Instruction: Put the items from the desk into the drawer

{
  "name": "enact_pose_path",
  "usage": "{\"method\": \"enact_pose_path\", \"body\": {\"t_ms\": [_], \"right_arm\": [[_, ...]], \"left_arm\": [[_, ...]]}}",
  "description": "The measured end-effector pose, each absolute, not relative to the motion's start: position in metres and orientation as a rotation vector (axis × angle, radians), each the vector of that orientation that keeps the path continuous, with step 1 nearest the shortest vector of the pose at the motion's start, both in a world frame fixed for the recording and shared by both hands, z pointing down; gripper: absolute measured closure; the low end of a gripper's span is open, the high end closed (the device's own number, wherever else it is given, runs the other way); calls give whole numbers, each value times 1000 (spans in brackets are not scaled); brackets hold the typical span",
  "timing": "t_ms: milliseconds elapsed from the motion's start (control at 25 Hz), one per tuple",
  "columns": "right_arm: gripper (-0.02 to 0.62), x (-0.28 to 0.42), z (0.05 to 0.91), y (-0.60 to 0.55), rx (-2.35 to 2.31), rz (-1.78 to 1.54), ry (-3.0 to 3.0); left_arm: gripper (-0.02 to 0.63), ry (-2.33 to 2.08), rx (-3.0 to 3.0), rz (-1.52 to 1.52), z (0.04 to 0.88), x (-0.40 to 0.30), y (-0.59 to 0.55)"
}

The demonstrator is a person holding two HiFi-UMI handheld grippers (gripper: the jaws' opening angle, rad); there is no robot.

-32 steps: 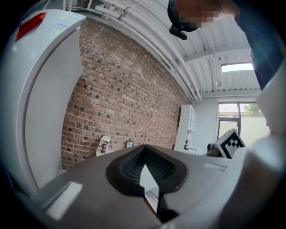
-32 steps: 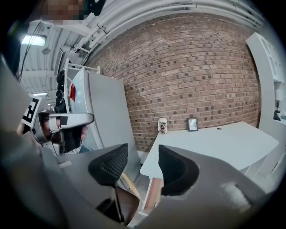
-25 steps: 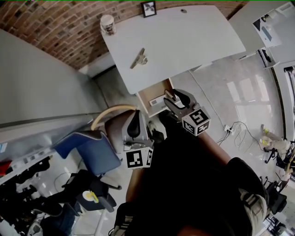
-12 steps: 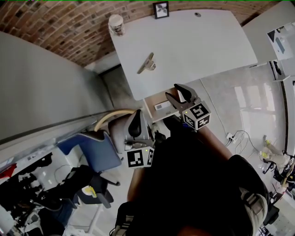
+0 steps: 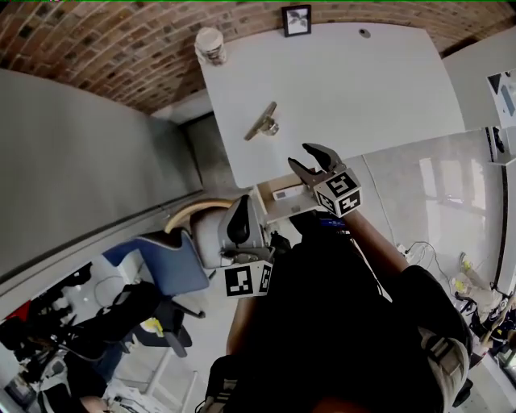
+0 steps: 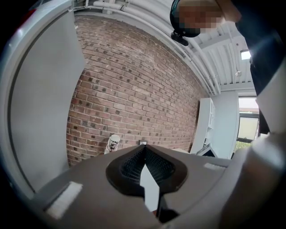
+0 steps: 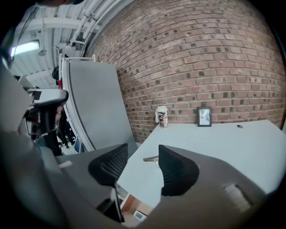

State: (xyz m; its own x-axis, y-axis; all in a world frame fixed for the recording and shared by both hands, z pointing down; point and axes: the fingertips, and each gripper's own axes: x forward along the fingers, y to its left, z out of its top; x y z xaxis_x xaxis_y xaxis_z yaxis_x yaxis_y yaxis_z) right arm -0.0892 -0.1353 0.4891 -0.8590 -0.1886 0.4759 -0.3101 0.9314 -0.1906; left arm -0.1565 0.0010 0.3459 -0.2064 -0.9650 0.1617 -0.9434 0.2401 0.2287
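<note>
A white desk stands against the brick wall. On it are a metal clip, a paper cup and a small picture frame. Under the desk's near edge an open wooden drawer holds a small white item. My right gripper is open and empty, at the desk's near edge above the drawer. In the right gripper view the clip shows between the jaws of the right gripper, farther off. My left gripper is shut on nothing, left of the drawer; its tips meet in the left gripper view.
A grey chair back and a blue chair stand left of the drawer. A grey partition runs along the left. Cables lie on the floor at the right. The cup and frame sit at the desk's far edge.
Both grippers have moved toward the desk. The right gripper has come from beside the drawer up to the desk's near edge, still open. The left stays shut.
</note>
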Motion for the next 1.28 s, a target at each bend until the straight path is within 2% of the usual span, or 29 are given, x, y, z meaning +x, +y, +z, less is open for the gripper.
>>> {"method": "enact_pose_path", "body": {"t_ms": [280,440,720,920,1280], "right_arm": [[376,-116,540,-164,289,375,-2546],[342,-130,580,-176,253,373,-2463],[327,-160,636,-193,234,334,-2379],[279,-178,670,-203,221,291,-2298],[276,-197,704,-210,204,247,-2260]], "left_arm": [[589,-2273,1723,-105,349,-168,-23],[589,-2286,1681,-97,353,-177,-31],[589,-2302,1590,-72,365,-193,-36],[588,-2311,1535,-70,370,-202,-36],[588,-2334,1462,-68,382,-211,-26]]}}
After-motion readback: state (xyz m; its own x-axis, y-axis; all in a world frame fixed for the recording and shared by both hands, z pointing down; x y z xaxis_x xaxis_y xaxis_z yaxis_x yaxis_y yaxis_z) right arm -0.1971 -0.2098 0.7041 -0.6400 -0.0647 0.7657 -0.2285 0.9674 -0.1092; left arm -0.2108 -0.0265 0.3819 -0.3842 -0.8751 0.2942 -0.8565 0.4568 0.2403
